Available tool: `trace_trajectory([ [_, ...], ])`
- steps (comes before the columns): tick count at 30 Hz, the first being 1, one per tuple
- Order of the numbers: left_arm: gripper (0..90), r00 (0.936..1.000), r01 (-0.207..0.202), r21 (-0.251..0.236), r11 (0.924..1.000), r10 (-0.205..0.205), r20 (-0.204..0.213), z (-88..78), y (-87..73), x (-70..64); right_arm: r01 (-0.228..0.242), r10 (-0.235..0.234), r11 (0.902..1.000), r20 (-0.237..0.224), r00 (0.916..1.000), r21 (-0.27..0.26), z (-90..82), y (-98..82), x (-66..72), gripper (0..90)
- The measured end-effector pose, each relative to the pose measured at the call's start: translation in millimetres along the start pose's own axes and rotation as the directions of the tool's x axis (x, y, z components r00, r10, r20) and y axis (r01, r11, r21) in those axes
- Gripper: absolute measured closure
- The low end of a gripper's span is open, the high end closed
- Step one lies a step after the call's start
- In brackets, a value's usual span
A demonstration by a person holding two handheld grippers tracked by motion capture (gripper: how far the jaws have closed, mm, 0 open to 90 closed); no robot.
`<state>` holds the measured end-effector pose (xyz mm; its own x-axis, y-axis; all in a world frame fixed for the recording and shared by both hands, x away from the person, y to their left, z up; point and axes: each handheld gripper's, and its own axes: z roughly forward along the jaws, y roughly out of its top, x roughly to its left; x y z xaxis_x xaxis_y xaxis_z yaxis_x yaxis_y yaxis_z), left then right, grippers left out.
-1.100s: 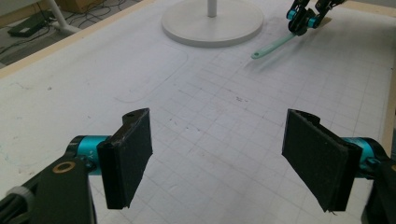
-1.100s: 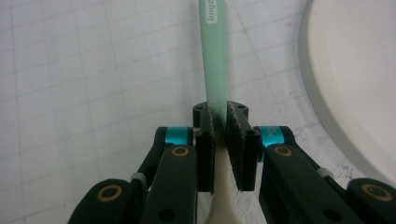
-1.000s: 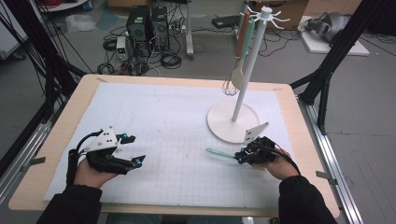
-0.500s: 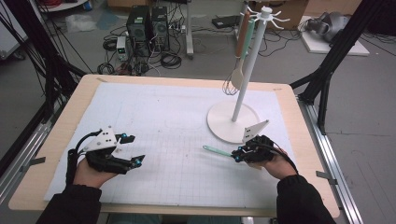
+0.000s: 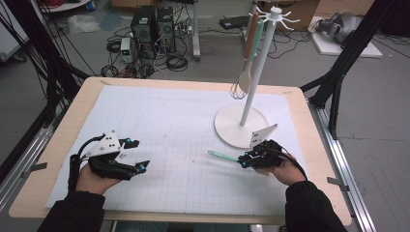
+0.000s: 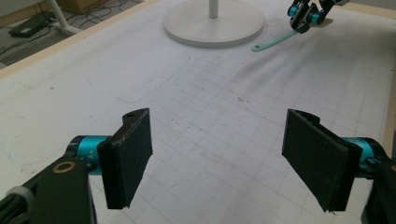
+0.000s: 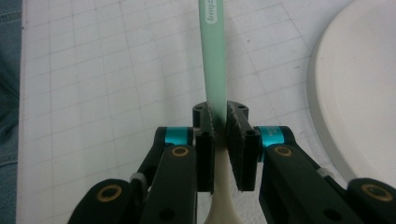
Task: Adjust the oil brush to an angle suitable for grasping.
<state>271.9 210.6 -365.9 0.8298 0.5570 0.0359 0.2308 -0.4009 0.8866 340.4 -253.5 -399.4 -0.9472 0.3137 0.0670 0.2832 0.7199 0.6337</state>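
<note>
Almost nothing has moved since a second ago: both of my hands sit in the same spots, and only the green handle has tipped a tiny bit.

The big table [image 5: 58, 140] has a white grid mat [image 5: 164, 125] on it. The white rack [image 5: 240, 126] stands on the mat's right side, with a spoon [image 5: 247, 79] and a whisk [image 5: 237, 91] hanging from its top.

My left gripper [image 5: 136, 154] rests on the mat's left side. Its jaws are wide open, with nothing between them.

My right gripper [image 5: 244, 160] is close to the rack's round foot. Its jaws are squeezed tight on the spatula [image 5: 223, 156]. The spatula lies nearly flat, just over the mat. Its long green handle points left, away from my right hand, toward the middle of the mat. Its pale end pokes out behind the jaws, toward my hand.
</note>
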Motion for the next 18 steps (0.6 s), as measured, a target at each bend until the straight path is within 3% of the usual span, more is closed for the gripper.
trace_trajectory([
  [18,24.5,1.0000,-0.002,-0.003,1.0000,0.002,0.004,-0.7,1.0,-0.9,0.019,-0.020,0.9991,-0.017,0.9997,-0.037,-1.0,17.1,7.1,82.0],
])
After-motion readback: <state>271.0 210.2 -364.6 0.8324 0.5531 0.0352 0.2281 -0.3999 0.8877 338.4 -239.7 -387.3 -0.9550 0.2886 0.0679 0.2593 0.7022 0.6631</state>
